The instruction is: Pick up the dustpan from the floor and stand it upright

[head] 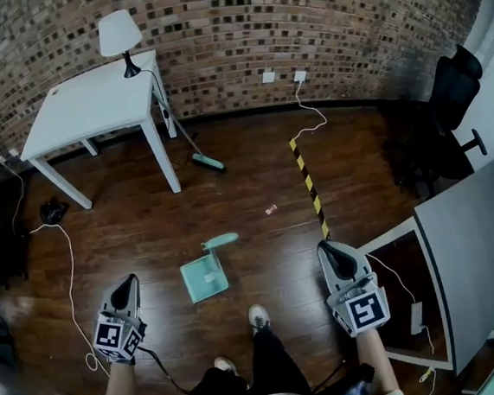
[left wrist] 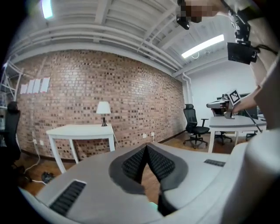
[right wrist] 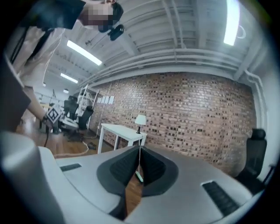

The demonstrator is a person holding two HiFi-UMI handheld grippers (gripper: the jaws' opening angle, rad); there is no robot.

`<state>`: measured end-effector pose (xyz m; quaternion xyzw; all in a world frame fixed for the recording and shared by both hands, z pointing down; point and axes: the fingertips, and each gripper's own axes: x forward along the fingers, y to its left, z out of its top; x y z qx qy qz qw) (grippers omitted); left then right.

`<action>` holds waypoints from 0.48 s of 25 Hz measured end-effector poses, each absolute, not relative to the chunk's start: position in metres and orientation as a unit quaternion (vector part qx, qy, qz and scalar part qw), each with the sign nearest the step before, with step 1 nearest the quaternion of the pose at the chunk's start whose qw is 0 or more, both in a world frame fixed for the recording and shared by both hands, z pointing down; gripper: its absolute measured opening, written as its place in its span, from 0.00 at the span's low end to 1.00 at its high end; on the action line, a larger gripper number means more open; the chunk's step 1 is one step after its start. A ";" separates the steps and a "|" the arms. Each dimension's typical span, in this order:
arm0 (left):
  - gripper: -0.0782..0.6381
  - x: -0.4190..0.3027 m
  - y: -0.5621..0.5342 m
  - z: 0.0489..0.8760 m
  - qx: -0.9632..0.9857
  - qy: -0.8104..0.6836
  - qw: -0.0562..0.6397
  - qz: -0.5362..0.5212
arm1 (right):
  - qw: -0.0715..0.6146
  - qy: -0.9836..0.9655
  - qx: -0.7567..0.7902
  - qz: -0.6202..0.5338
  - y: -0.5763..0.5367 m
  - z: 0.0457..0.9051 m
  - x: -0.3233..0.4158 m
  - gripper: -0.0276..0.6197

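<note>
The teal dustpan (head: 204,274) lies flat on the wooden floor in the head view, its handle (head: 220,241) pointing away from me. My left gripper (head: 131,281) is held up to the left of it, shut and empty, well apart from it. To the pan's right my right gripper (head: 327,247) is also shut with nothing in it. In the left gripper view the ribbed pads (left wrist: 133,162) meet at the tips of the left gripper (left wrist: 146,146). In the right gripper view the right gripper (right wrist: 139,149) has its tips together.
A white table (head: 99,102) with a lamp (head: 118,33) stands against the brick wall, and a teal-headed broom (head: 208,161) leans on it. Yellow-black tape (head: 308,182) runs along the floor. A grey desk (head: 474,249) is at the right, a black chair (head: 449,86) beyond it. Cables (head: 65,253) trail at the left.
</note>
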<state>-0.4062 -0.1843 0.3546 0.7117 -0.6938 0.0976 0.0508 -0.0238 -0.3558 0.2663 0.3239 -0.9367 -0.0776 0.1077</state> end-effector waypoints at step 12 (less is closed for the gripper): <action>0.10 -0.438 -0.073 0.136 0.691 -0.714 -0.056 0.092 | 0.101 -0.918 0.314 -0.218 -0.331 0.016 -0.033 0.02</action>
